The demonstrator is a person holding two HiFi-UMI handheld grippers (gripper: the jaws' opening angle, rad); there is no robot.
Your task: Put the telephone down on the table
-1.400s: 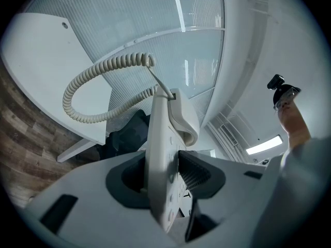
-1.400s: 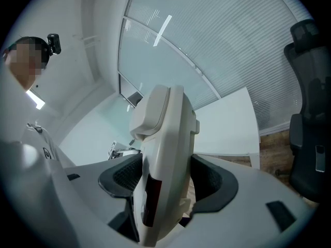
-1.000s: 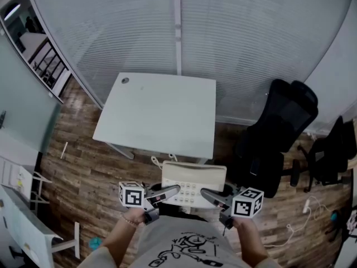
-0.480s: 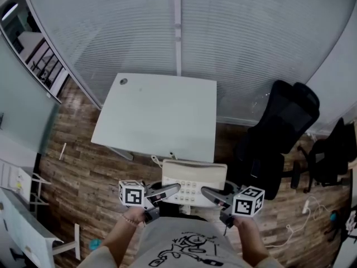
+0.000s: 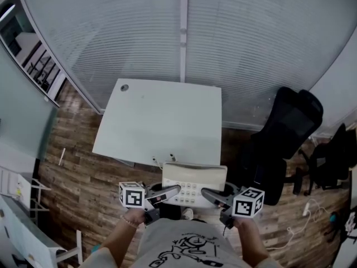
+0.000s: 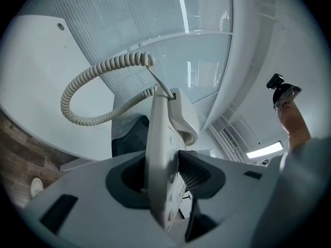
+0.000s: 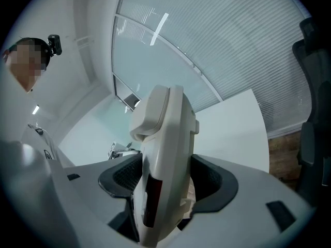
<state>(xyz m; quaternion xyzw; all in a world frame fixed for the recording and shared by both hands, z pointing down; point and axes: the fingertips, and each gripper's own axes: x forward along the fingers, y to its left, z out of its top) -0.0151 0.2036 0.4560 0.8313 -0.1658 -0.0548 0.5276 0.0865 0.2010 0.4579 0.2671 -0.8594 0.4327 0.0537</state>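
You carry the telephone [image 5: 193,182] in the air, just short of the near edge of the desk [image 5: 162,119].
Your left gripper [image 5: 169,192] and right gripper [image 5: 211,196] each clamp one side of its body. The shell looks stiff, smooth and light, the handset [image 7: 150,115] probably loose and the coiled cord [image 6: 93,94] dangling, so keep it level.

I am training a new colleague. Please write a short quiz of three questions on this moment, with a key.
1. True or false: the telephone already rests on the white table.
2. How many grippers are closed on the telephone? A) none B) one C) two
3. Which dark furniture stands right of the table in the head view?
Key: 1 false, it is held in the air; 2 C, left gripper and right gripper; 3 a black office chair.
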